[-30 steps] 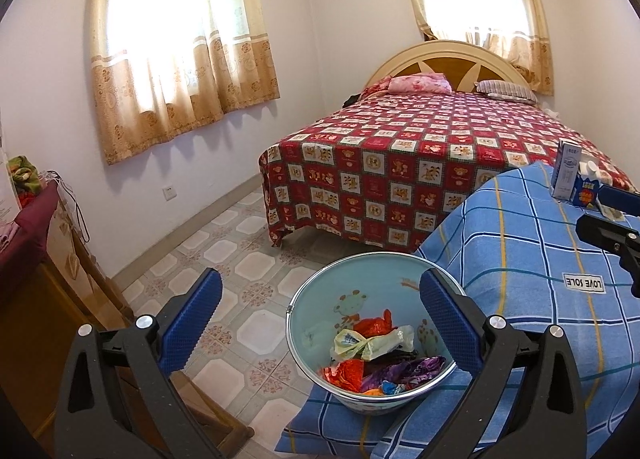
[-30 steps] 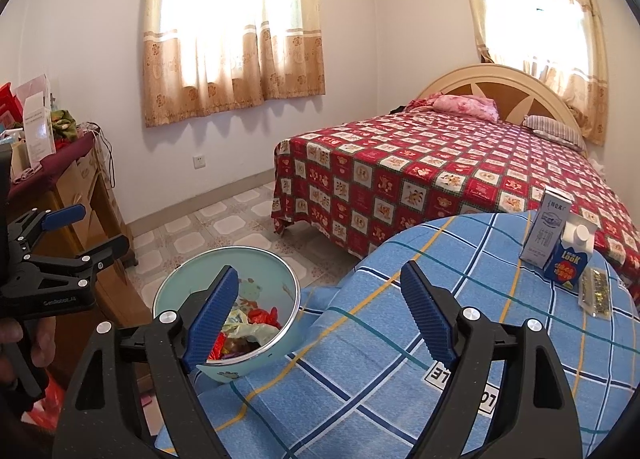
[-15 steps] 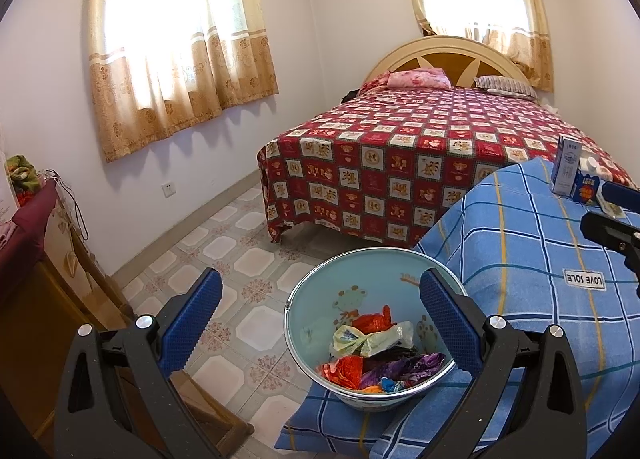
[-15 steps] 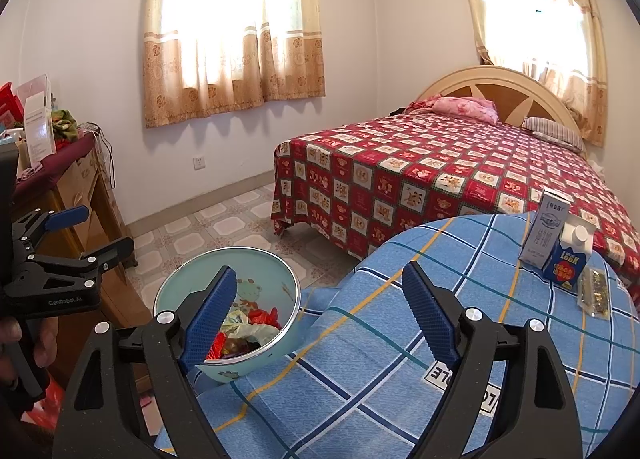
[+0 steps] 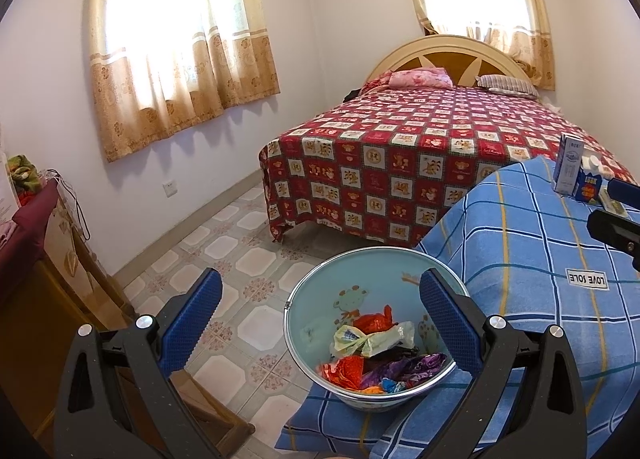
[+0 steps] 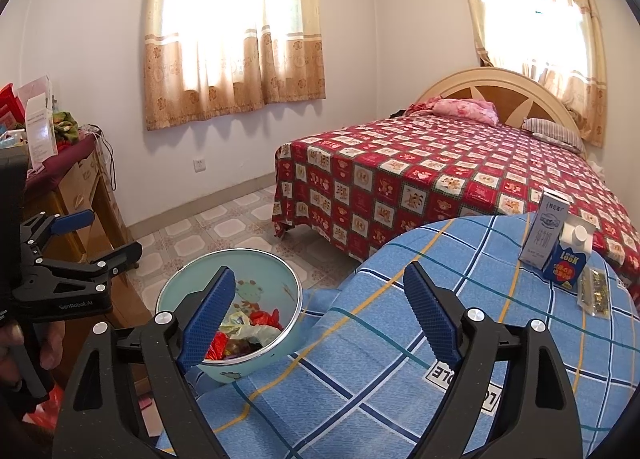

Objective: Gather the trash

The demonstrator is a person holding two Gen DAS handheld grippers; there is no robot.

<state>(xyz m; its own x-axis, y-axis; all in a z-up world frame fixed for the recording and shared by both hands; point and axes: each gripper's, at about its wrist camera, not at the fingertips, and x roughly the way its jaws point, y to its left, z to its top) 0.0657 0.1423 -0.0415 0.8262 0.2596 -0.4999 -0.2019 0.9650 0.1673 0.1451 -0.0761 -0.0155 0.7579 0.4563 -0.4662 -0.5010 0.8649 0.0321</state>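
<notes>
Nothing has shifted since a second ago — both hands stay still. Left gripper and right gripper stand released, empty. Crumpled colourful wrappers lie in the pale-green enamel basin on the blue checked blanket — two small cartons stand well apart.

I see white walls and two bright windows with tan curtains, daylight pouring in. Far right is a bed with a red checked cover and an arched wooden headboard; patterned floor tiles in the middle. Wooden cabinet at left, blue plaid cloth near right.
</notes>
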